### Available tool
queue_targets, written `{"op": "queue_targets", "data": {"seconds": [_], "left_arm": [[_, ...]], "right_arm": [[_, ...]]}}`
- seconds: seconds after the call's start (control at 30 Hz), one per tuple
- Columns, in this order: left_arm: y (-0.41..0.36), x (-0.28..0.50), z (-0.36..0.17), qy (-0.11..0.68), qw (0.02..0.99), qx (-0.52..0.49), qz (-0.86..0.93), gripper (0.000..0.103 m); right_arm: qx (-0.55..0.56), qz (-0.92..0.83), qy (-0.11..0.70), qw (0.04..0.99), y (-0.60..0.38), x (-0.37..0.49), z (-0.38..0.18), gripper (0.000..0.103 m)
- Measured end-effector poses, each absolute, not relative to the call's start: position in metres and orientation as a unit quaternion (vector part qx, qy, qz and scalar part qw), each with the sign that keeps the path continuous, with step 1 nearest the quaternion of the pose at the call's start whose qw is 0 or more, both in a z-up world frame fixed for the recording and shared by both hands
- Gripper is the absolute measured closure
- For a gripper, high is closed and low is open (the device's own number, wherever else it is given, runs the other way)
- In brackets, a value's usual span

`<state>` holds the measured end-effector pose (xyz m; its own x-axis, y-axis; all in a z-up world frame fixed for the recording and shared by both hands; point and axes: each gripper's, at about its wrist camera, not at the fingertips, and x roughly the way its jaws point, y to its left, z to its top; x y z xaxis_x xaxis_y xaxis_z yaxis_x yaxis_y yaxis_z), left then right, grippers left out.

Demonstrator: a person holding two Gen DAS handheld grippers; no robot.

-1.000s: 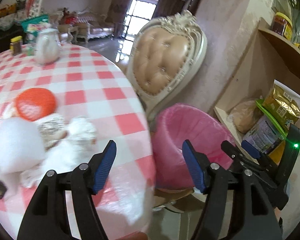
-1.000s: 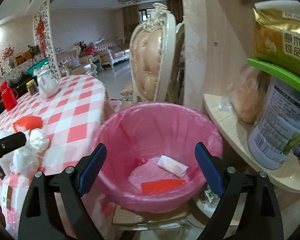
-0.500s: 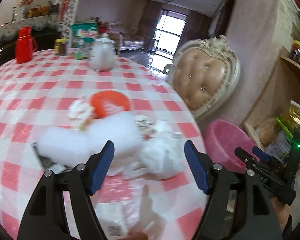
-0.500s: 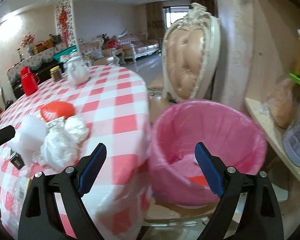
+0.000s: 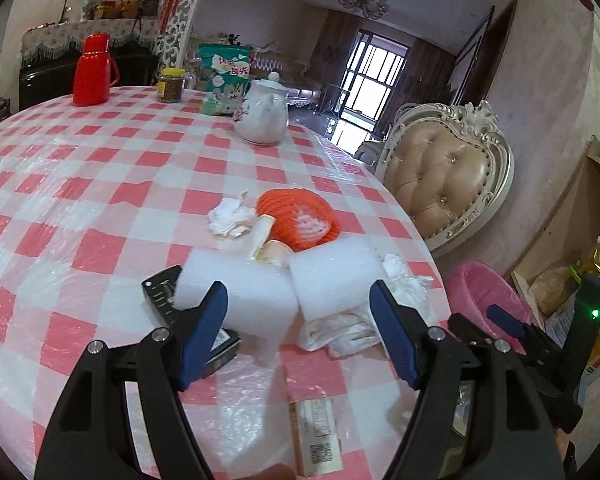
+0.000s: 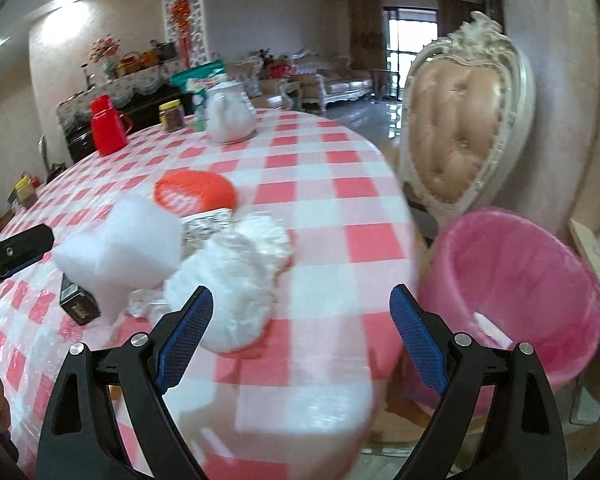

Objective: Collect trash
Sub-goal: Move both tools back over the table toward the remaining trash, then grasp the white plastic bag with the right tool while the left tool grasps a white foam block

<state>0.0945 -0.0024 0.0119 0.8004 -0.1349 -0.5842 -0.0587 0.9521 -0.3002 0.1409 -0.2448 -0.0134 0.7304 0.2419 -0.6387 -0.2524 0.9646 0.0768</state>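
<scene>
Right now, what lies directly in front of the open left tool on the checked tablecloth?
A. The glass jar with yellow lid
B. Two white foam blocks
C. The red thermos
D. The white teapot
B. In the left wrist view the open left tool frames the two white foam blocks, which lie just ahead of its fingertips; the white teapot, red thermos and jar stand far off at the table's other side.

We see the trash heaped near the table edge: foam blocks in front, a net and tissue behind them, a bag to their right. The bin stands beside the table, before the chair. A teapot sits far back.
</scene>
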Motion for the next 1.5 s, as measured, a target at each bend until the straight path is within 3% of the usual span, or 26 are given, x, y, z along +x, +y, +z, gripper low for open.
{"op": "queue_targets", "data": {"seconds": [0.57, 0.7, 0.8, 1.03, 1.5], "left_arm": [[0.015, 0.097, 0.006, 0.316, 0.933, -0.171, -0.019, 0.032], [0.01, 0.101, 0.004, 0.321, 0.93, -0.174, -0.037, 0.027], [0.005, 0.108, 0.0, 0.328, 0.927, -0.178, -0.05, 0.027], [-0.005, 0.12, -0.005, 0.337, 0.921, -0.183, -0.064, 0.026], [-0.027, 0.143, -0.001, 0.342, 0.921, -0.167, -0.079, 0.026]], "right_arm": [[-0.023, 0.188, 0.379, 0.906, -0.194, 0.165, -0.035, 0.018], [-0.024, 0.189, 0.388, 0.902, -0.19, 0.169, -0.041, 0.019], [-0.026, 0.191, 0.397, 0.897, -0.19, 0.173, -0.044, 0.036], [-0.031, 0.196, 0.4, 0.895, -0.191, 0.171, -0.048, 0.054], [-0.016, 0.195, 0.388, 0.901, -0.216, 0.16, -0.036, 0.059]]}}
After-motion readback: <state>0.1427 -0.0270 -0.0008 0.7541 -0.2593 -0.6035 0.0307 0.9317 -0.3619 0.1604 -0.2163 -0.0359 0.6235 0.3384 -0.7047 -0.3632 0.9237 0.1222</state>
